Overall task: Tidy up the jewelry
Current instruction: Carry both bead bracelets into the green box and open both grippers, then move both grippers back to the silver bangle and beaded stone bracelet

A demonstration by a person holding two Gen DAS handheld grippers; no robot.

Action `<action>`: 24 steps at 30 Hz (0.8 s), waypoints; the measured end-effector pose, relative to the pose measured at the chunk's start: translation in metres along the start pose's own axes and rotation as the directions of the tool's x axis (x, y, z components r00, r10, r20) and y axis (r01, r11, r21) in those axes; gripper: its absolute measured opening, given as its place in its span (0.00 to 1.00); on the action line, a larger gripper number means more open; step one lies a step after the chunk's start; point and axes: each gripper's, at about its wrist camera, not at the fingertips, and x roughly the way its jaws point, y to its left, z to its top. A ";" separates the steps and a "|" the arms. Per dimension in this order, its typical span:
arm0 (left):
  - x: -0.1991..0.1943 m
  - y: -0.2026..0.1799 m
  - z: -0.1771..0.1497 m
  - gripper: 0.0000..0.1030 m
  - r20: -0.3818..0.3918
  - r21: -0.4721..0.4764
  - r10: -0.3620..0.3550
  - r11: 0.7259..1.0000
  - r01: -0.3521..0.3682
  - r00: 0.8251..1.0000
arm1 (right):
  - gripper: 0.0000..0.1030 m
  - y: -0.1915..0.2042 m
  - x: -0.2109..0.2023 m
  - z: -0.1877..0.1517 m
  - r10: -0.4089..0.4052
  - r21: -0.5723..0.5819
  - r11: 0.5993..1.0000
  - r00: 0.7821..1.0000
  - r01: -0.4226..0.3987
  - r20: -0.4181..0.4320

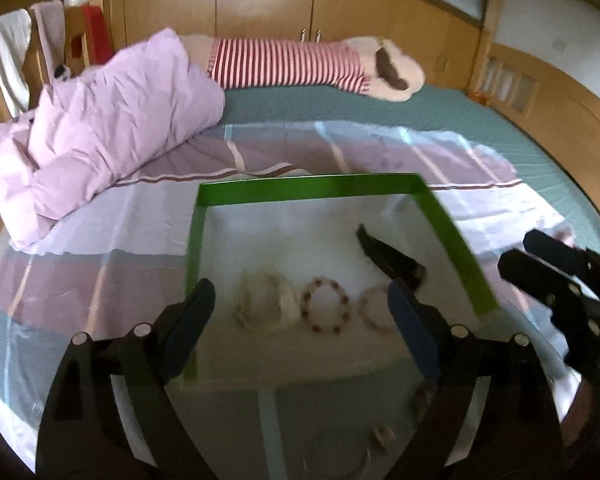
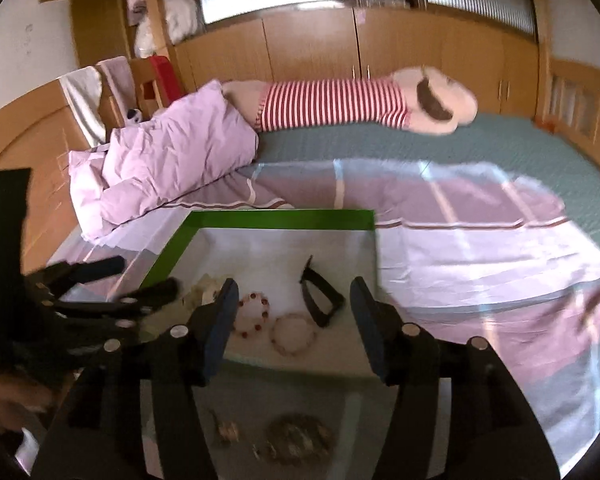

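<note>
- Grippers above a green-rimmed tray (image 1: 452,232) on a bed: the left gripper (image 1: 300,312) has its jaws spread wide and empty, touching nothing; the right gripper (image 2: 292,312) likewise hangs with jaws wide apart, holding nothing.
- Jewelry inside the tray on its white floor: a cream-coloured bunched piece (image 1: 264,300), a red-beaded bracelet (image 1: 326,310) just beside it, and a pale pink bracelet (image 1: 374,312) next along, the three in a row running left to right.
- Black hair clip (image 1: 388,258) behind the bracelets, its long axis slanting from the tray's far middle toward the near right, pointed end away from the cameras.
- Right wrist view alone shows more pieces lying outside the tray on the striped sheet (image 2: 480,248): a dark beaded ring (image 2: 300,436) and a small pale item (image 2: 226,430), both blurred.
- Left wrist view shows the right gripper at its right edge; the right wrist view shows the left gripper at its left edge.
</note>
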 end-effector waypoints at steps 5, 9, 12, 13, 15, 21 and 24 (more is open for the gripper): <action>-0.059 -0.010 -0.042 0.86 0.033 0.045 -0.014 0.999 0.012 0.999 | 0.55 -0.005 -0.039 -0.034 -0.038 -0.034 0.999 0.999 0.038 -0.005; -0.063 -0.020 -0.084 0.84 -0.002 0.053 -0.039 0.998 0.039 0.999 | 0.55 -0.014 -0.027 -0.073 -0.039 0.006 0.999 0.990 0.040 -0.133; -0.040 -0.032 -0.107 0.59 -0.080 0.108 -0.042 0.993 0.051 0.996 | 0.54 -0.007 -0.007 -0.090 -0.033 -0.031 0.999 0.977 0.027 -0.211; -0.034 -0.035 -0.114 0.53 -0.102 0.118 -0.051 0.991 0.063 0.994 | 0.52 -0.006 0.000 -0.096 -0.041 -0.051 0.998 0.972 0.030 -0.233; -0.018 -0.038 -0.126 0.52 -0.135 0.114 -0.053 0.991 0.068 0.989 | 0.47 -0.006 0.010 -0.104 -0.049 -0.061 0.998 0.962 0.034 -0.267; 0.012 -0.037 -0.137 0.43 -0.177 0.107 -0.041 0.992 0.061 0.983 | 0.41 -0.008 0.026 -0.113 -0.036 -0.079 0.997 0.954 0.012 -0.297; 0.014 -0.038 -0.136 0.42 -0.178 0.107 -0.051 0.992 0.071 0.983 | 0.37 0.000 0.029 -0.114 -0.009 -0.104 0.994 0.951 -0.025 -0.310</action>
